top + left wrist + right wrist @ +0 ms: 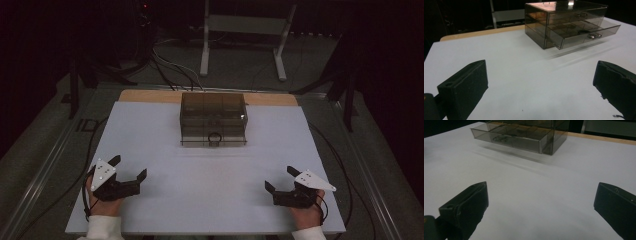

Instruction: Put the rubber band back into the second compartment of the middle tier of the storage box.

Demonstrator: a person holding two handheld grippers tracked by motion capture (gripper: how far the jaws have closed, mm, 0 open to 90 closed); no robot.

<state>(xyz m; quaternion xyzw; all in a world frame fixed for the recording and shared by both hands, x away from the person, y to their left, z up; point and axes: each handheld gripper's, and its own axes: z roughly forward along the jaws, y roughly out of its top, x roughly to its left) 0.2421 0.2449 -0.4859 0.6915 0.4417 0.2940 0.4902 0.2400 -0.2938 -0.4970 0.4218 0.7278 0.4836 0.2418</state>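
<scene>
Both grippers' jaws wide, empty: left gripper (129, 168) at 7, right gripper (280, 179) at 5. Lower drawer (584, 35) at 12 pulled out, possibly holding ring; careless knock could shove drawer box (213, 119).

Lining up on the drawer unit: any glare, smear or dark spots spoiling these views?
High view: dim, dark surroundings, small glare spot on the smoked drawer unit. Left gripper view: streaky shadow smear beneath the open lower drawer, glare on the top. Right gripper view: similar smear, near jaws soft.

Overhead forward-down; low gripper views; shared drawer box (213, 120)
</scene>
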